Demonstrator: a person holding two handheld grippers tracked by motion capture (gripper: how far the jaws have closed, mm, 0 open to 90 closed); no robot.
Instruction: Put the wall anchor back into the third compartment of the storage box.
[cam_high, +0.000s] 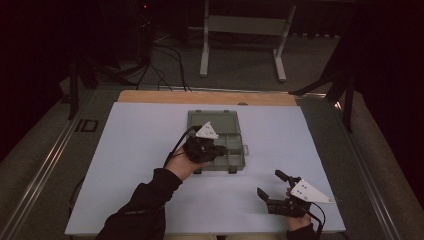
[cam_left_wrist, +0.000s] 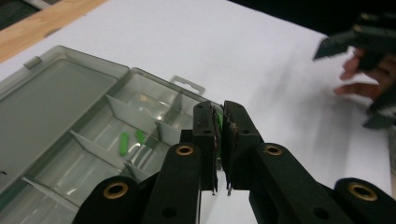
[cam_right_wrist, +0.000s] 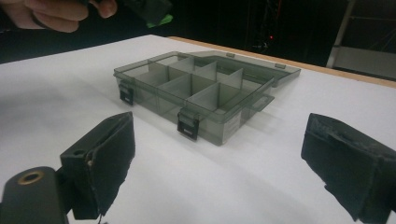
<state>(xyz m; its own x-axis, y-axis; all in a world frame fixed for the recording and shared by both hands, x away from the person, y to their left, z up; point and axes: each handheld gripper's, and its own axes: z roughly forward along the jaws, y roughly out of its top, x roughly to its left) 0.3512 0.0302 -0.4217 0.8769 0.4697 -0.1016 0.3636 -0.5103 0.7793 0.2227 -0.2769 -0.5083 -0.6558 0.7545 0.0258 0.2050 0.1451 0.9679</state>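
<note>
While the box (cam_high: 216, 135) lies open mid-desk (cam_high: 125, 150) w/ lid flat behind it, left gripper (cam_left_wrist: 220, 140) hovers over its front right part, fingers (cam_left_wrist: 205, 135) pinched on a thin green bit, too hidden to ID. Two more green bits (cam_left_wrist: 123, 142) lie in a middle compartment. Right gripper (cam_high: 272, 192) sits near the desk's front right, well apart from box, fingers (cam_right_wrist: 107, 158) wide apart, holding nothing. No readable writing or labels; a pale sticker on box front is too blurry.

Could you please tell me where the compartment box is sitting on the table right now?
In the high view, the open compartment box lies near the middle of the white table surface, its lid towards the far wooden edge, directly under the left gripper.
</note>
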